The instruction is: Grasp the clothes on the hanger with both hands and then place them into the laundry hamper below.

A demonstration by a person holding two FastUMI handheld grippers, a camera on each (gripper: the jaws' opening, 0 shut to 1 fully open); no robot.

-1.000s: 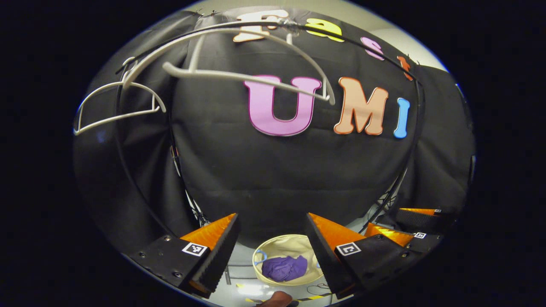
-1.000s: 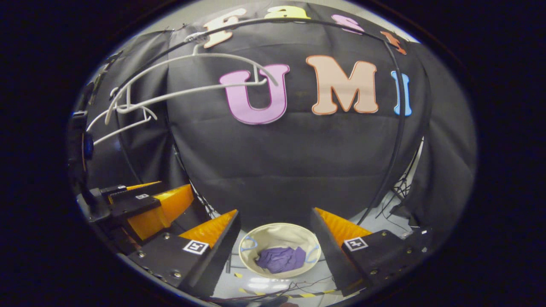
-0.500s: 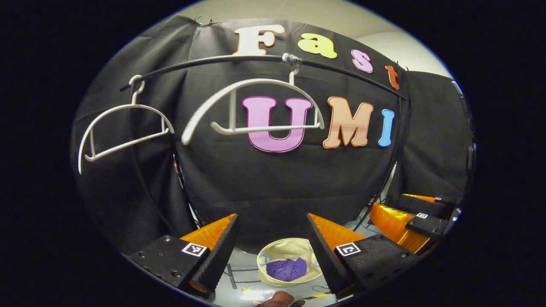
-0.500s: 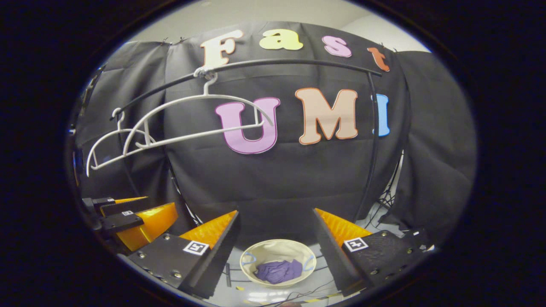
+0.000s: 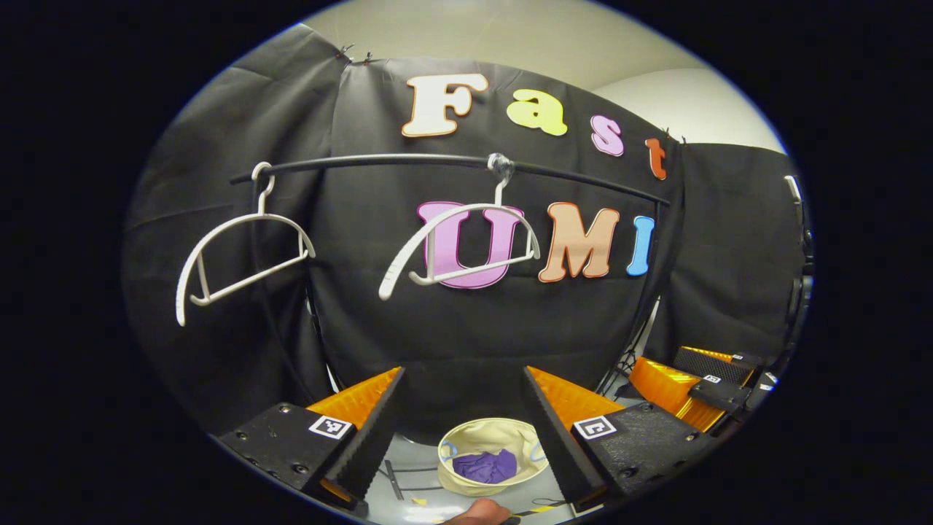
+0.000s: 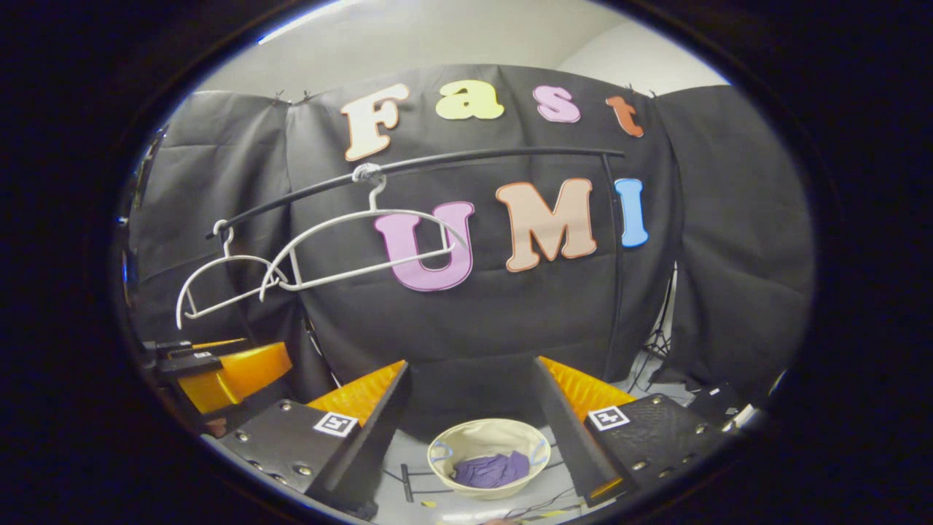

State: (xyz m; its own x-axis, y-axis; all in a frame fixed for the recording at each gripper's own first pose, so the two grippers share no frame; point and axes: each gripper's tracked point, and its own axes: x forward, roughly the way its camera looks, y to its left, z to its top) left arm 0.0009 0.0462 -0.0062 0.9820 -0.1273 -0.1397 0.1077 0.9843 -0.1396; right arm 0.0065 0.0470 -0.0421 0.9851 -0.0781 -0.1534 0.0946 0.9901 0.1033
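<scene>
purple crumpled cloth garment [image 5: 487, 467] soft, matt | cream fabric laundry hamper [image 5: 466, 437] matt cloth wall | two white plastic hangers [image 5: 458, 248] smooth, slight sheen | black rail [image 5: 379, 162] smooth, looks metal | black booth wall cloth [image 6: 510, 321] matt, creased

black cloth wall [image 5: 466, 328], pale ceiling [image 6: 437, 44] above, light floor [image 6: 415, 503] below
</scene>
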